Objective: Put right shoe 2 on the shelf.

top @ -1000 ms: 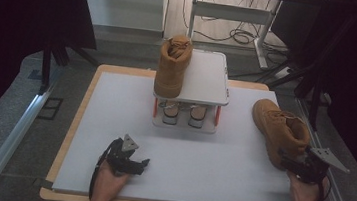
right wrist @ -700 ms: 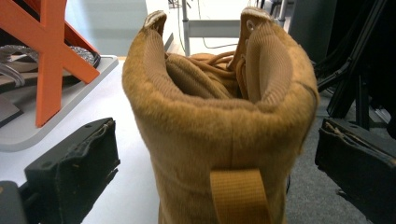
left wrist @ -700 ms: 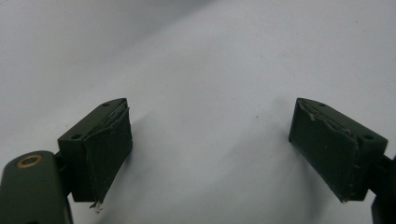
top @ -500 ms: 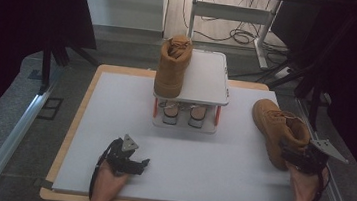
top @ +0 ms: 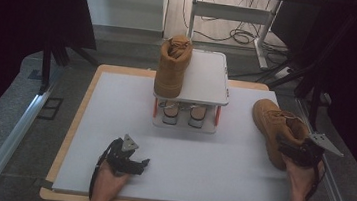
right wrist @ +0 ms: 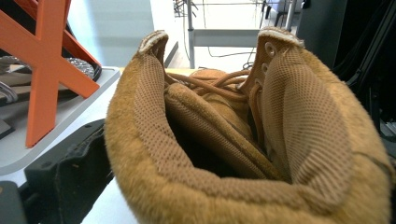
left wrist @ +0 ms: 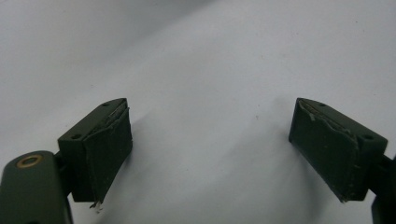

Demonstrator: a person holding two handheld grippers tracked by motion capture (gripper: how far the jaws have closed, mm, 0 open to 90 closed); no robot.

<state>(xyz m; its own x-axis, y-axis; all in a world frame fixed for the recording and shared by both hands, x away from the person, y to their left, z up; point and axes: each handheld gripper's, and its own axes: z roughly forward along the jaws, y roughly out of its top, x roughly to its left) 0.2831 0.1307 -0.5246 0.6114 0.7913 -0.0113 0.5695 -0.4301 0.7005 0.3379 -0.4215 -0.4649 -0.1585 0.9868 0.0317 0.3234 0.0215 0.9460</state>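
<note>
Gripped at its heel collar by the right gripper (top: 296, 149), a tan boot (top: 276, 128) lies on the right part of the white table top (top: 113, 124) in the high view, its toe pointing away from the person and toward the rack. The person's right hand (top: 301, 176) comes in from the bottom edge behind that gripper. Near the front left, the left gripper (top: 135, 165) rests low over bare table in the left hand (top: 107, 186), well apart from the boot. At the far middle stands a small two-tier shoe rack (top: 207, 81); a second tan boot (top: 172, 65) sits upright on the left of its top shelf, and a pair of lighter shoes (top: 181, 113) sits on the shelf beneath.

From the left gripper view, its two black jaws stand wide apart with nothing between them, only the white surface (left wrist: 201, 70) below.

Looking along the right gripper, the boot's (right wrist: 261, 140) padded collar and mesh lining sit very close, with the laces and tongue farther in. One black jaw lies against the outside of the collar at lower left; the other is hidden, probably inside or behind the collar, so the clamp reads as closed on the boot's rim. An orange brace (right wrist: 44, 60) of the rack shows at upper left.
</note>
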